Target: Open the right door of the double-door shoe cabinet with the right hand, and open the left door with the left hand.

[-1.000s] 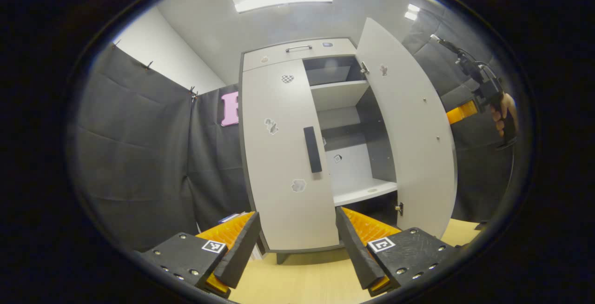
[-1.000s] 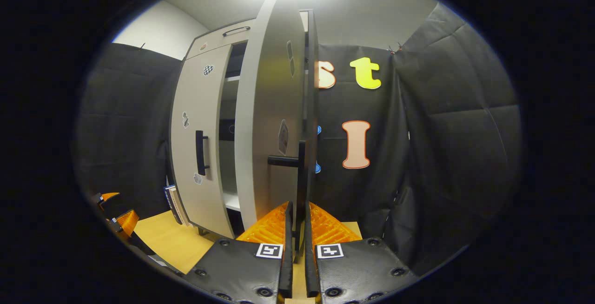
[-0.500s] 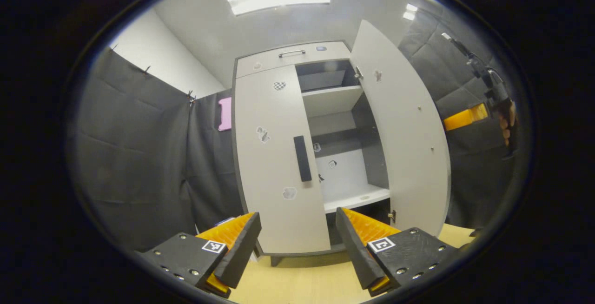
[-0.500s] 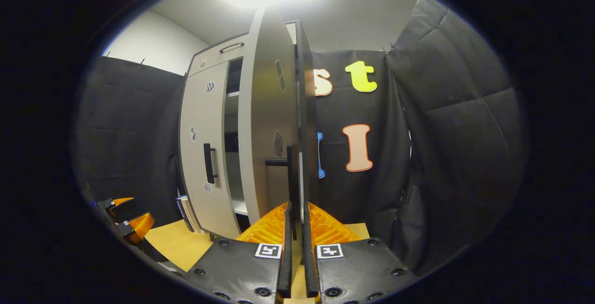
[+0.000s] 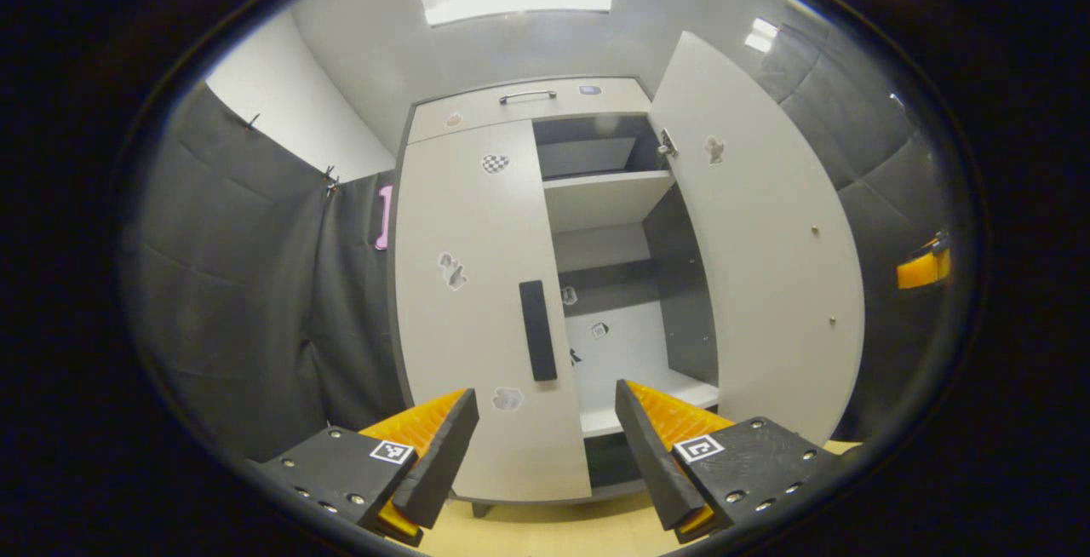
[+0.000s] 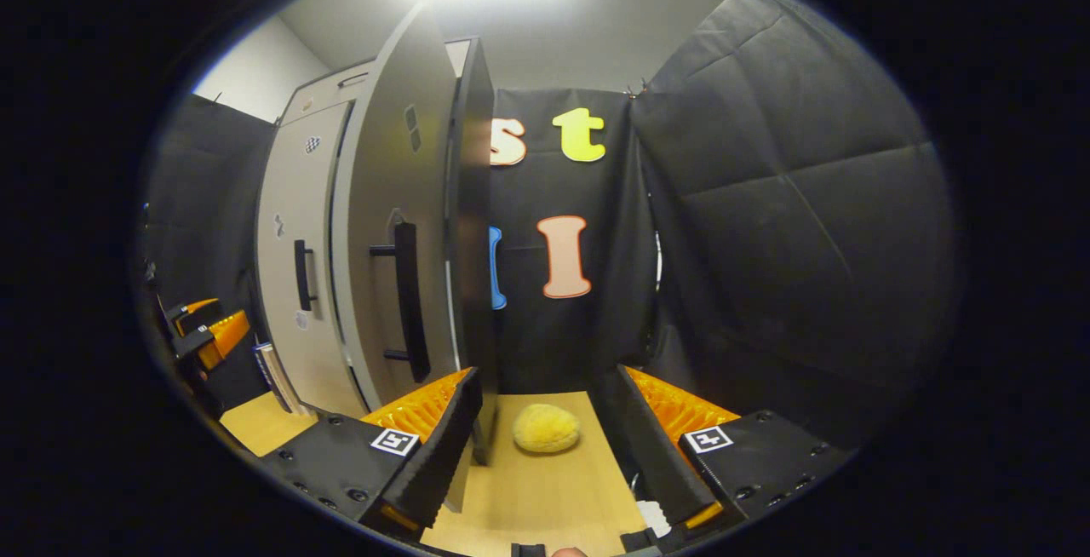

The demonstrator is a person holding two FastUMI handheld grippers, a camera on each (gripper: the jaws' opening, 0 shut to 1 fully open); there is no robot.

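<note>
In the left gripper view the pale grey shoe cabinet (image 5: pixel 528 101) faces me. Its left door (image 5: pixel 464 318) is closed, with a black bar handle (image 5: pixel 537 341) near its inner edge. The right door (image 5: pixel 762 250) stands swung wide, baring the shelves (image 5: pixel 605 195). My left gripper (image 5: pixel 546 389) is open just below and in front of that handle, touching nothing. In the right gripper view the right door (image 6: pixel 392 199) is seen nearly edge-on, its handle (image 6: pixel 407 301) left of my open right gripper (image 6: pixel 547 374), which holds nothing. The left gripper (image 6: pixel 204 329) shows at the far left.
A yellow fuzzy ball (image 6: pixel 546 427) lies on the wooden floor (image 6: pixel 545 497) between the right gripper's fingers. Several books (image 6: pixel 274 370) lean beside the cabinet's foot. Black cloth walls close in behind and to the right. Part of the right gripper (image 5: pixel 924 267) peeks in at the far right.
The right gripper has opened, let go of the right door's handle and swung to the right of the door. The left gripper has moved closer to the left door's handle.
</note>
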